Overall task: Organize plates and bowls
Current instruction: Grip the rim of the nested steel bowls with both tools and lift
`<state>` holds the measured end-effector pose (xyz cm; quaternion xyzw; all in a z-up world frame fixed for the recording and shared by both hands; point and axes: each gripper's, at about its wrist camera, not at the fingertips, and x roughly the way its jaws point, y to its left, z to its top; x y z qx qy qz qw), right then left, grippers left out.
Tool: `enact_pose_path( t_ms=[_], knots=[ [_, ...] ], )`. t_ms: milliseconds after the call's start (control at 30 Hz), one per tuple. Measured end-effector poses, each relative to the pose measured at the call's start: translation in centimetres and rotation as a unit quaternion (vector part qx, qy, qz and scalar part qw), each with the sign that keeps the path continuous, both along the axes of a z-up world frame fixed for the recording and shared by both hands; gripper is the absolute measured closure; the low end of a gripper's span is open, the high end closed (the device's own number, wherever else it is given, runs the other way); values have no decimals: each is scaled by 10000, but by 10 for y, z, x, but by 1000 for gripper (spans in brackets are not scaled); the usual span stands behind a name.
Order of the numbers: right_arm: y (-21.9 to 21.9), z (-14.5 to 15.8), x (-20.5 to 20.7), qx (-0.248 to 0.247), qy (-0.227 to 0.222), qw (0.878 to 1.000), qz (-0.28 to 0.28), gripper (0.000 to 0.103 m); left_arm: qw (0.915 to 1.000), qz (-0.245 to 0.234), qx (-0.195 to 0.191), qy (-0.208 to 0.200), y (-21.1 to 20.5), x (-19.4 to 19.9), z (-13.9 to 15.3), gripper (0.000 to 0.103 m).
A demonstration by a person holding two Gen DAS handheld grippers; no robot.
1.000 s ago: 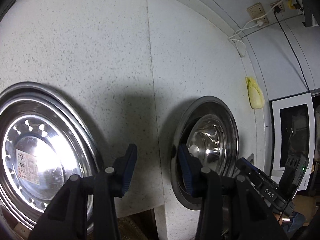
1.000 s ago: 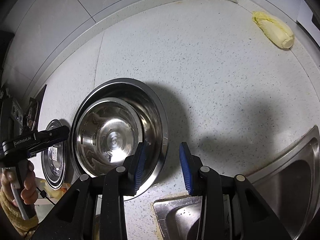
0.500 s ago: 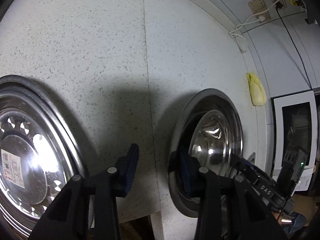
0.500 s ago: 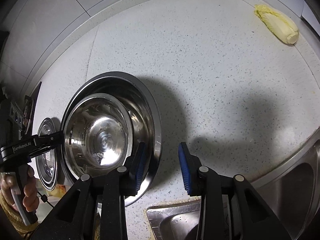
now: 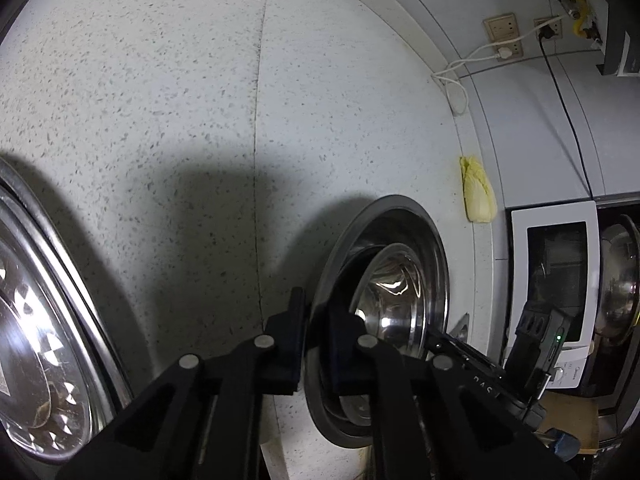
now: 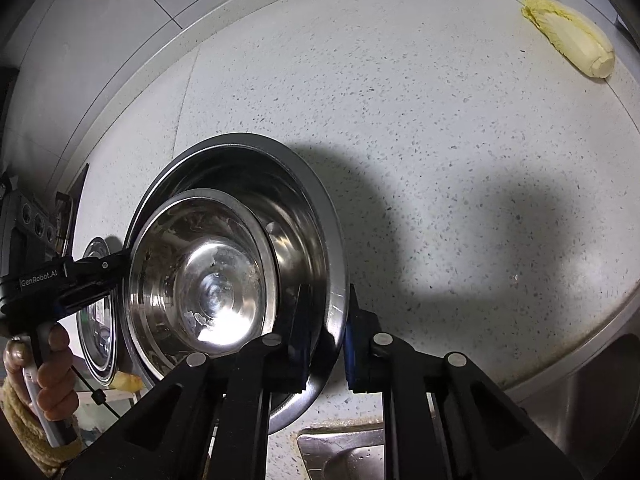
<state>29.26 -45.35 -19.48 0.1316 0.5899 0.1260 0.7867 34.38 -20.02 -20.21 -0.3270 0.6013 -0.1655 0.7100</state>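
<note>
A large steel bowl (image 6: 304,200) sits on the speckled counter with a smaller steel bowl (image 6: 204,280) nested inside it. My right gripper (image 6: 326,336) is closed on the large bowl's near rim. My left gripper (image 5: 316,344) is closed on the opposite rim of the same large bowl (image 5: 436,248), with the small bowl (image 5: 396,296) beyond its fingers. The left gripper also shows in the right wrist view (image 6: 120,264). A stack of steel plates (image 5: 44,340) lies at the left; it also shows in the right wrist view (image 6: 98,312).
A yellow napa cabbage (image 6: 572,40) lies by the back wall, also in the left wrist view (image 5: 476,192). A white microwave (image 5: 556,280) stands at the right. A steel sink (image 6: 580,420) lies at the counter's front right. Wall sockets with cables (image 5: 500,36) are behind.
Both grippers moved in onto the large bowl's rim from opposite sides and closed on it. The plate stack slid toward the left edge of the left wrist view.
</note>
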Motion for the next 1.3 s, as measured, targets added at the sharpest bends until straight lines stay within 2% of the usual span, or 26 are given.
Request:
enact_pose_path(
  t_ms=[467,1000,1300],
  knots=[
    [-4,3,3,237,15,9997,-35,92,9997,75,-183,168,7,0,-2,95],
    [-10,24,12,407,-75,9991,-17,92,9995,243,-205,-8,28,1,20,95],
    [-17,29,12,511,-111,9986,31,92,9992,353,-84,-173,38,-5,33,94]
  ],
)
